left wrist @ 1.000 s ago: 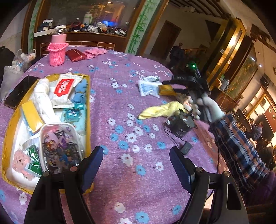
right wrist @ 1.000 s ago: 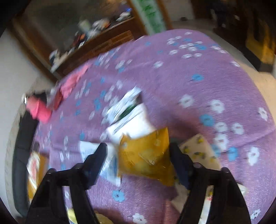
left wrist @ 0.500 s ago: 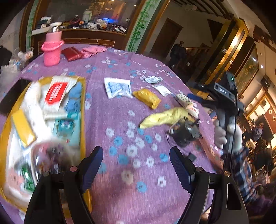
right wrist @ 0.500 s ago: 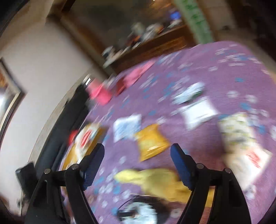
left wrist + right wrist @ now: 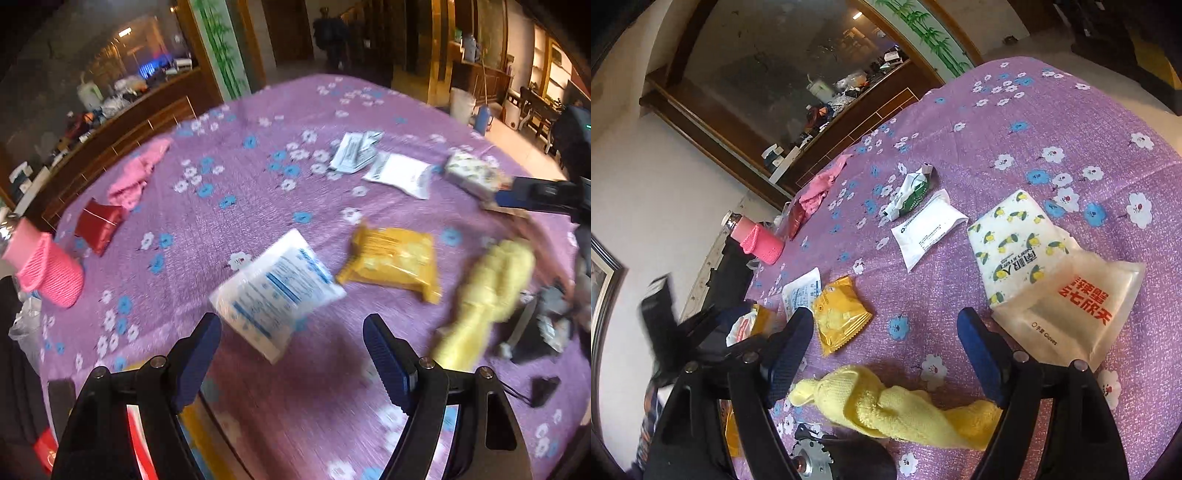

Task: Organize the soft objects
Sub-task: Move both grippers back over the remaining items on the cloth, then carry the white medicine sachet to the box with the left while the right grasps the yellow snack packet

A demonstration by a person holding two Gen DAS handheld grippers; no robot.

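My left gripper [image 5: 291,343] is open and hangs just short of a white-and-blue packet [image 5: 277,291] that lies flat on the purple flowered cloth. To its right lie a yellow packet [image 5: 395,258] and a rolled yellow towel [image 5: 487,299]. My right gripper [image 5: 882,332] is open with nothing between its fingers. It hovers above the yellow towel [image 5: 886,402], with the yellow packet [image 5: 840,317] just off its left fingertip. Ahead to the right lie a lemon-print tissue pack [image 5: 1015,243] and a translucent glove bag [image 5: 1071,306].
A white packet [image 5: 927,225] and a green-and-white sachet [image 5: 912,192] lie farther out. At the far left are a pink cloth [image 5: 136,173], a red pouch [image 5: 98,223] and a pink-sleeved bottle [image 5: 48,269]. The yellow tray's rim [image 5: 199,424] sits under my left gripper. A black device [image 5: 535,332] lies beside the towel.
My left gripper swung from over the tray across to the loose packets and rolled. My right gripper let go of the yellow packet and drew back over the yellow towel.
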